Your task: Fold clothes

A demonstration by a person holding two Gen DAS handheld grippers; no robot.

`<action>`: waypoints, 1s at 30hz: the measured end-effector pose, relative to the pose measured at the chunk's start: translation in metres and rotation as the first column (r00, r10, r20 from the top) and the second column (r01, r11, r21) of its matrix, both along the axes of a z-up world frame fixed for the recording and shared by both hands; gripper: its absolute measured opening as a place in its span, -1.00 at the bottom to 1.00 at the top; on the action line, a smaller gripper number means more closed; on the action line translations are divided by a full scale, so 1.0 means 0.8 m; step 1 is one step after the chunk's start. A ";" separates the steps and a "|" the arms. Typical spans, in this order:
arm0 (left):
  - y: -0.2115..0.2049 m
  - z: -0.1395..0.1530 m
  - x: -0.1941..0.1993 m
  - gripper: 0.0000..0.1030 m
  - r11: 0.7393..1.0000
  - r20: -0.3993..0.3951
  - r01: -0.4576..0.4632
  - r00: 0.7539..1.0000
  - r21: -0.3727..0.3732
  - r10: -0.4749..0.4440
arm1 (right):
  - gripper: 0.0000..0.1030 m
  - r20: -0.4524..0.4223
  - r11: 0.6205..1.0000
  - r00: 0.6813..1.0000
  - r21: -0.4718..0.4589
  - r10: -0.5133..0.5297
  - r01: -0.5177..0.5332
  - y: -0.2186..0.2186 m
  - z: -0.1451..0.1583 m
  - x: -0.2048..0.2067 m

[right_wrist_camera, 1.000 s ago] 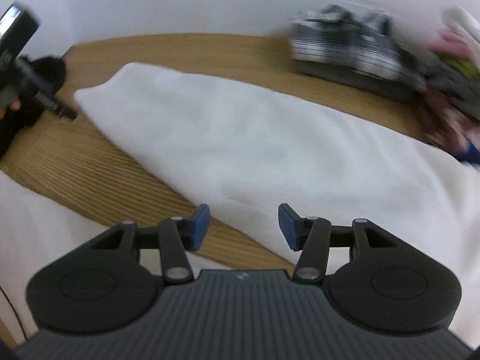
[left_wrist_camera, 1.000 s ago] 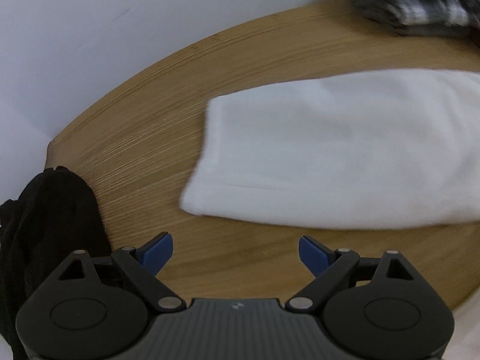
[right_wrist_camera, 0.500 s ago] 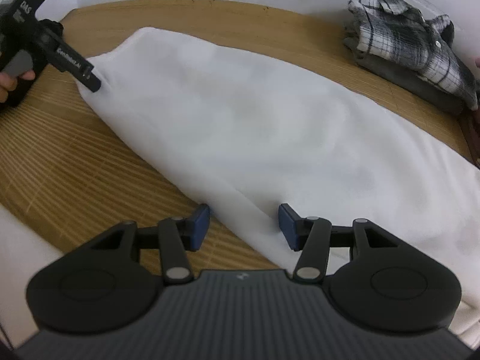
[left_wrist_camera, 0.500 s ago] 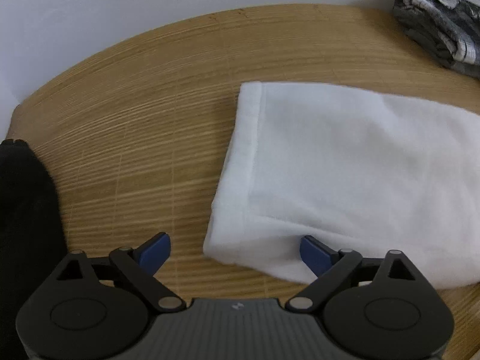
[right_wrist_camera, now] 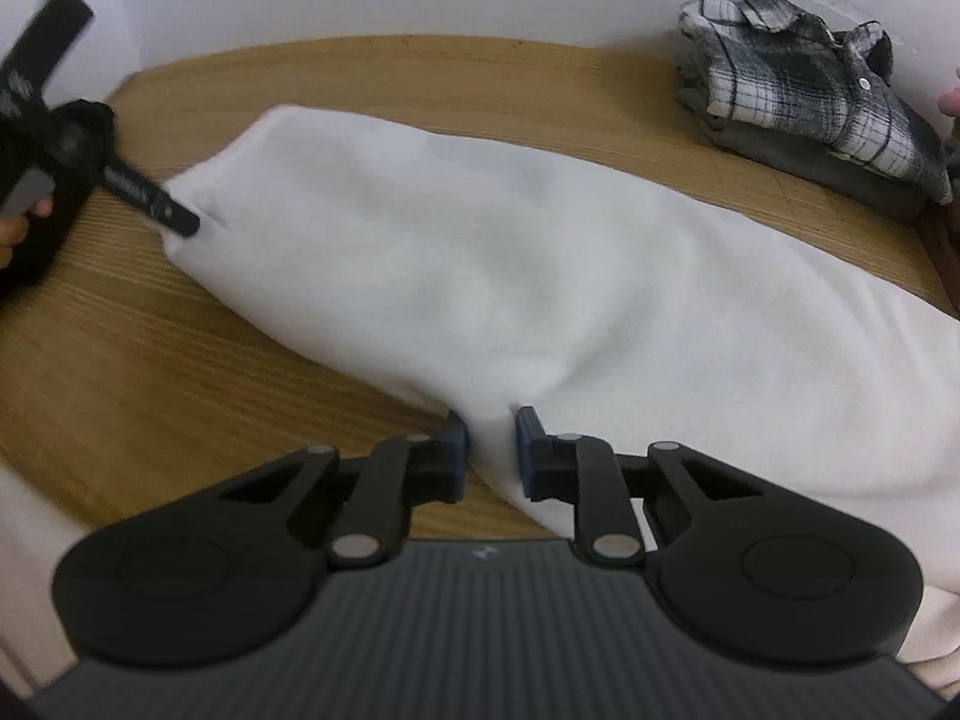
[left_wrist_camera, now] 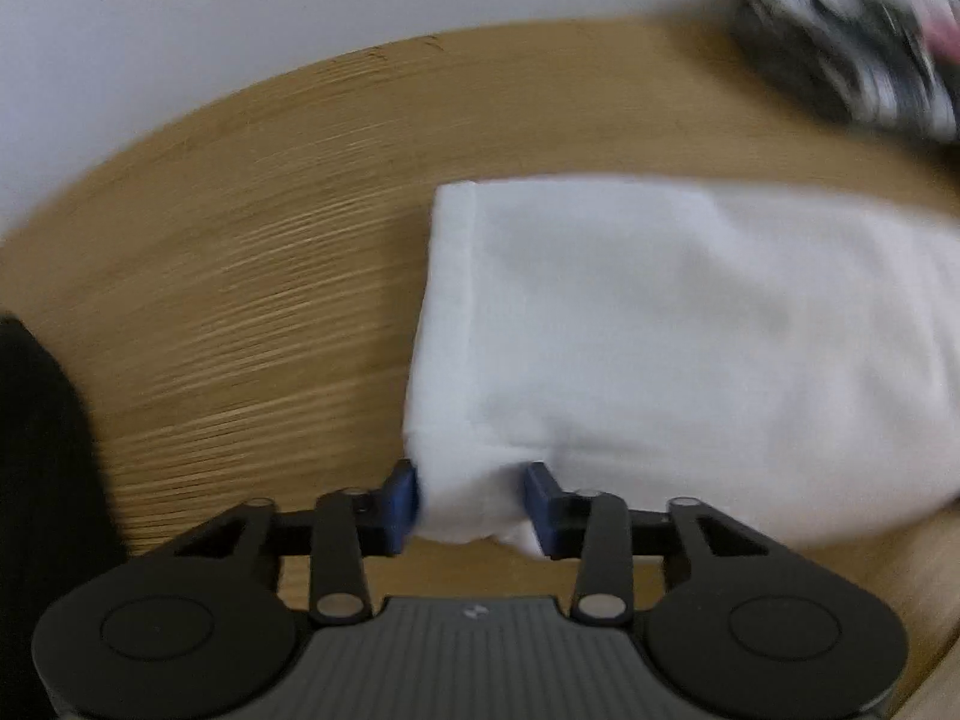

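Observation:
A white garment (left_wrist_camera: 690,330) lies stretched across the wooden table (left_wrist_camera: 240,270). My left gripper (left_wrist_camera: 471,504) is at its near left corner by the hem. Its jaws are closing, and the corner is bunched between the blue pads (left_wrist_camera: 401,501). In the right wrist view the same garment (right_wrist_camera: 480,252) runs from the far left to the near right. My right gripper (right_wrist_camera: 489,450) is closing on its near edge, with a fold of cloth pinched between the pads (right_wrist_camera: 456,450). The left gripper (right_wrist_camera: 174,219) shows there at the garment's far left end, held by a hand (right_wrist_camera: 12,234).
A folded black-and-white plaid shirt (right_wrist_camera: 798,90) on a grey garment sits at the far right by the white wall; it is blurred in the left wrist view (left_wrist_camera: 852,78). Black cloth (left_wrist_camera: 42,450) hangs at the table's left edge. Bare wood (right_wrist_camera: 150,360) lies left of the garment.
Both grippers came down onto the garment's near edge and drew their jaws in from wide open onto the cloth. The left one took the corner, the right one a fold further along.

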State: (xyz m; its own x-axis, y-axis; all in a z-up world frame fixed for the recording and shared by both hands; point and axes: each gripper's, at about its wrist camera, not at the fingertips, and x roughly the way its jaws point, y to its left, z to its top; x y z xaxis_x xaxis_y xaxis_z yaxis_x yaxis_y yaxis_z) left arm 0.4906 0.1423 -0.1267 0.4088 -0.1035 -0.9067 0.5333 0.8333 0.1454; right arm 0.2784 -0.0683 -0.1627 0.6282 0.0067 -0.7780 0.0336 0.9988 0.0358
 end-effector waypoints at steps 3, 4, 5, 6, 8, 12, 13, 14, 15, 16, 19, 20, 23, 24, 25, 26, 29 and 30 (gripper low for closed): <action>0.014 0.003 -0.030 -0.22 0.996 -0.005 0.062 0.998 0.060 -0.062 | -0.54 -0.086 0.993 0.990 -0.030 0.115 -0.117 0.008 -0.009 -0.016; 0.018 0.007 -0.033 -0.22 0.996 -0.011 0.069 0.998 0.049 -0.068 | -0.52 -0.107 0.988 0.984 -0.048 0.143 -0.149 0.012 -0.011 -0.021; 0.019 0.015 -0.032 -0.21 0.997 0.000 0.076 0.997 0.030 -0.076 | -0.49 -0.108 0.984 0.982 -0.077 0.152 -0.161 0.017 -0.009 -0.024; 0.020 0.023 -0.028 -0.17 0.997 0.014 0.082 0.997 0.010 -0.082 | -0.44 -0.108 0.983 0.983 -0.095 0.148 -0.158 0.021 -0.005 -0.024; 0.013 0.039 -0.010 0.27 0.996 0.059 0.083 0.995 -0.041 -0.080 | -0.32 -0.087 0.990 0.990 -0.072 0.112 -0.118 0.019 0.005 -0.020; -0.012 0.042 0.038 0.65 0.996 0.113 0.069 0.992 -0.049 -0.063 | -0.04 -0.015 0.997 0.997 0.030 0.070 -0.069 0.018 0.013 -0.013; -0.020 0.033 0.053 0.65 0.998 0.110 0.050 0.993 -0.023 -0.048 | -0.03 -0.009 0.997 0.997 0.029 0.075 -0.075 0.022 0.011 -0.010; -0.028 0.023 0.066 0.65 1.000 0.100 0.030 0.995 -0.002 -0.030 | -0.02 -0.003 0.996 0.996 0.018 0.088 -0.088 0.027 0.007 -0.008; -0.034 0.012 0.076 0.62 1.000 0.062 0.008 0.998 -0.001 -0.007 | -0.01 0.002 0.995 0.995 0.004 0.104 -0.104 0.032 0.003 -0.006; -0.036 0.002 0.083 0.60 1.000 0.016 -0.011 1.000 -0.018 0.012 | -0.01 0.005 0.993 0.993 -0.009 0.117 -0.117 0.036 -0.001 -0.004; -0.037 -0.013 0.088 0.48 0.991 -0.057 -0.070 0.996 -0.116 0.064 | -0.01 0.004 0.993 0.993 -0.012 0.121 -0.121 0.040 -0.014 0.001; -0.037 -0.012 0.086 0.31 0.984 -0.074 -0.073 0.995 -0.164 0.061 | -0.01 0.006 0.994 0.994 -0.001 0.111 -0.111 0.039 -0.018 0.002; -0.042 -0.005 0.077 -0.40 0.975 -0.026 -0.071 0.997 -0.210 0.067 | -0.02 0.036 0.996 0.996 0.036 0.082 -0.083 0.035 -0.023 0.001; -0.036 -0.001 0.077 -0.71 0.966 -0.024 -0.094 0.996 -0.242 0.091 | -0.16 0.041 0.996 0.996 0.046 0.078 -0.080 0.033 -0.023 0.001; -0.027 0.006 0.075 -0.73 0.954 -0.019 -0.116 0.993 -0.277 0.115 | -0.34 0.046 0.995 0.996 0.059 0.078 -0.081 0.033 -0.021 0.001; -0.014 0.021 0.069 -0.73 0.937 0.001 -0.130 0.990 -0.325 0.138 | -0.56 0.051 0.993 0.996 0.080 0.077 -0.081 0.032 -0.018 0.001; 0.021 0.086 0.044 -0.72 0.891 0.106 -0.140 0.973 -0.431 0.204 | -0.61 0.103 0.983 0.991 0.155 0.085 -0.100 0.033 -0.003 0.007; 0.028 0.095 0.045 -0.69 0.887 0.112 -0.146 0.970 -0.438 0.215 | -0.61 0.116 0.975 0.988 0.188 0.101 -0.122 0.036 0.000 0.014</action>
State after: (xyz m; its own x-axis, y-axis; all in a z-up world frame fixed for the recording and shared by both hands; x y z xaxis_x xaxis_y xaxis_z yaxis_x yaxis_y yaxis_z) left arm 0.5270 0.1647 -0.0503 0.5874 -0.3746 -0.7174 0.3675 0.9132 -0.1760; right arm 0.2899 -0.0396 -0.1628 0.6931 0.2253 -0.6847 -0.0915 0.9697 0.2264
